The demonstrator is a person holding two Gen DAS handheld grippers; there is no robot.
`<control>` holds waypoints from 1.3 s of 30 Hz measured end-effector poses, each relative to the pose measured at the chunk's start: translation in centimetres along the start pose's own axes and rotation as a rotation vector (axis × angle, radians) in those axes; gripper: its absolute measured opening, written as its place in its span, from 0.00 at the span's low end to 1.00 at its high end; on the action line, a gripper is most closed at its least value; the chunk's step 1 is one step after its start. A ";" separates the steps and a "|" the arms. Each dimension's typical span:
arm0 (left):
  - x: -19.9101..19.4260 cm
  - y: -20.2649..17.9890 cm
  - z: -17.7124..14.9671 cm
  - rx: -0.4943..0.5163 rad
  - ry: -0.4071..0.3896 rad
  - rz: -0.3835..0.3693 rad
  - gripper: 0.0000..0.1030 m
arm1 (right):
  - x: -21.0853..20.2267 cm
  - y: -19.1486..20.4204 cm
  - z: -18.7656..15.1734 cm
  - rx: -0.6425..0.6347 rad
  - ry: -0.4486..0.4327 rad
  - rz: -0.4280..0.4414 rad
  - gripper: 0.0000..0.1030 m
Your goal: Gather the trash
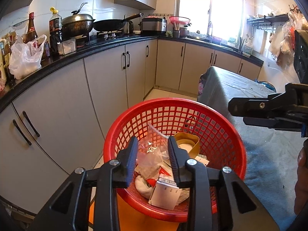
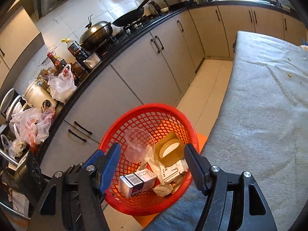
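Left gripper [image 1: 153, 155]: mine, jaws parted, grasping nothing; hangs over the red basket [image 1: 238, 144]
Right gripper [image 2: 152, 165]: jaws spread wide, nothing between them; poised above the same basket's rim
Trash: clear bag [image 1: 152, 150] at 12 o'clock from my left tips; white box [image 2: 137, 182] at 6 o'clock below my right gap
Nearer: I judge the left
Table [image 2: 265, 96]: at 3 o'clock; only crumbs visible

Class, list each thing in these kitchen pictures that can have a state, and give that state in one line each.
Left hand-held gripper: open, empty, over the basket.
Right hand-held gripper: open wide, empty.
Red basket: upright, partly filled with trash.
Barcoded carton: lying on its side in the basket.
Clear plastic bag: crumpled, in the basket.
Lidded wok: covered.
Base cabinet doors: shut.
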State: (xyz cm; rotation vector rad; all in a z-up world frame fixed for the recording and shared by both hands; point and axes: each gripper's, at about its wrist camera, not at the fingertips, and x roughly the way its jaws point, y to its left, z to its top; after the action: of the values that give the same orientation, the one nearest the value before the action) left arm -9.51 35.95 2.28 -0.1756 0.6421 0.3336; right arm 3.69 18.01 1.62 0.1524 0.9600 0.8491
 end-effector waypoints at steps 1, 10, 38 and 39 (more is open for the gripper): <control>-0.1 -0.1 0.0 0.002 -0.005 0.004 0.36 | -0.3 -0.1 0.0 0.000 -0.007 -0.003 0.71; -2.0 -0.7 0.5 0.008 -0.064 0.048 0.58 | -3.2 -0.7 -0.4 -0.005 -0.050 -0.051 0.71; -16.3 -8.6 -4.7 0.050 -0.208 0.239 1.00 | -20.9 -1.4 -15.2 -0.228 -0.309 -0.417 0.97; -16.5 -8.9 -4.9 0.046 -0.208 0.248 1.00 | -21.2 -1.5 -15.9 -0.228 -0.310 -0.418 0.98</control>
State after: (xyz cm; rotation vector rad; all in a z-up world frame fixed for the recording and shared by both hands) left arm -21.42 22.23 9.06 -0.0160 0.4646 0.5679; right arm -13.80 -1.64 5.52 -0.1096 0.5693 0.5222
